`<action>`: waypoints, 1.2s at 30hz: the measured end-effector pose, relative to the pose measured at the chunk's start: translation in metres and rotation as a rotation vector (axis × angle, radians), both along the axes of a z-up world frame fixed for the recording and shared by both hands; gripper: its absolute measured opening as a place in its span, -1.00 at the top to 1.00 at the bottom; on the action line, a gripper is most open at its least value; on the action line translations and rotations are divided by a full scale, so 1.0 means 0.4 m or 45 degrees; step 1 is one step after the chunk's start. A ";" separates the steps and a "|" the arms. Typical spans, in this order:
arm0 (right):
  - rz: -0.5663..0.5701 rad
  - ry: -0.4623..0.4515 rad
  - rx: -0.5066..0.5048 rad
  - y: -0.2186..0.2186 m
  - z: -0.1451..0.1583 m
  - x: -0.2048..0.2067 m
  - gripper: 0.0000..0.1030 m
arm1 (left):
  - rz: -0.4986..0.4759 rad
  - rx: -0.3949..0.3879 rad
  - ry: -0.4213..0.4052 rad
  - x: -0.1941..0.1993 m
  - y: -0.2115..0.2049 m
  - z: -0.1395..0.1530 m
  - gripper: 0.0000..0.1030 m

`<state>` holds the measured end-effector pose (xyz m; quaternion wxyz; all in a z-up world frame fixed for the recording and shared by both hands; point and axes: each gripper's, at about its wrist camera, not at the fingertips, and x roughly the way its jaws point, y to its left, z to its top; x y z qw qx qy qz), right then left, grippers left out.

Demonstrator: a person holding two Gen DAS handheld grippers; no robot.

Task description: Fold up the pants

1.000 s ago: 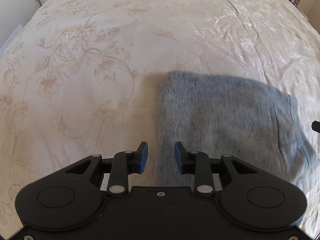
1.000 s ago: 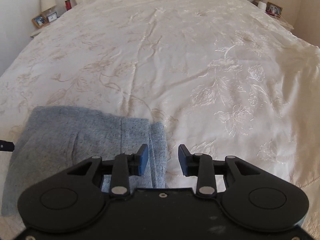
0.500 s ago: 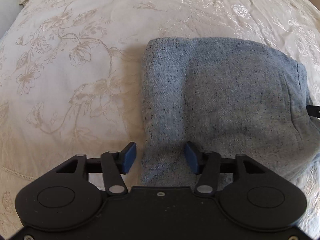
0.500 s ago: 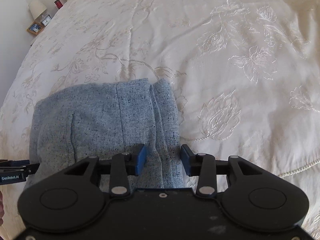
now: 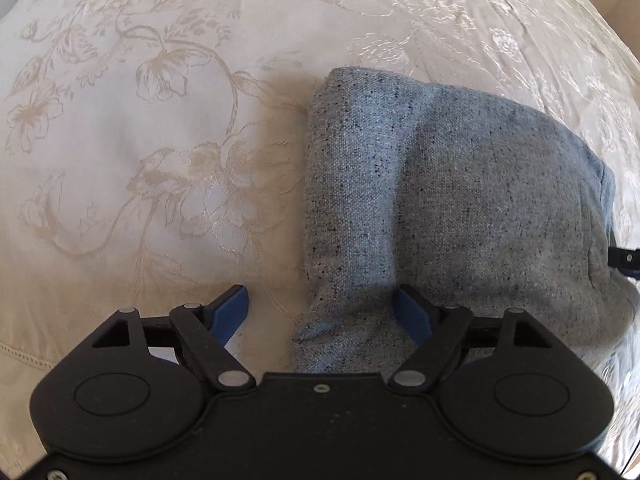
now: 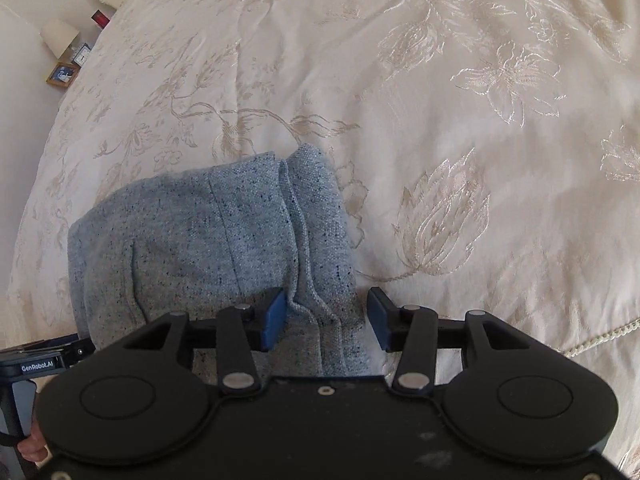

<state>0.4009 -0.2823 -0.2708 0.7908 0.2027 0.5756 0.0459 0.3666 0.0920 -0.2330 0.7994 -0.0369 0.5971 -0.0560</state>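
The grey-blue pants [image 5: 452,208] lie folded into a thick bundle on the cream bedspread. My left gripper [image 5: 324,316] is open wide, low over the bundle's near left corner, with that corner between the jaws. In the right wrist view the pants [image 6: 208,248] lie at lower left, with layered edges along their right side. My right gripper [image 6: 326,318] is open, its jaws either side of the bundle's near right edge. The left gripper's body [image 6: 36,364] shows at the left edge of the right wrist view.
The cream floral bedspread [image 6: 440,120] spreads out on all sides. A corded seam [image 6: 600,336] runs near the bed's front right edge. A nightstand with a lamp [image 6: 60,36] and a picture frame [image 6: 62,74] stands at far left.
Both grippers have come down and in toward the pants. Both have opened wider and now straddle the bundle's near corners.
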 end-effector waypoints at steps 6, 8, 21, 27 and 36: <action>0.087 -0.096 -0.054 0.042 0.048 -0.022 0.60 | 0.003 -0.038 -0.045 -0.029 -0.038 0.042 0.69; 0.093 -0.123 -0.083 0.056 0.071 -0.033 0.65 | -0.009 0.018 -0.107 -0.047 -0.055 0.072 0.76; 0.113 -0.280 -0.032 0.089 0.232 -0.092 0.70 | 0.085 0.041 -0.327 -0.132 -0.020 0.252 0.79; 0.185 -0.309 0.027 0.182 0.273 -0.109 0.70 | 0.183 0.091 -0.339 -0.172 0.088 0.291 0.79; 0.291 -0.288 0.121 0.447 0.310 -0.142 0.72 | 0.269 0.171 -0.311 -0.235 0.323 0.318 0.79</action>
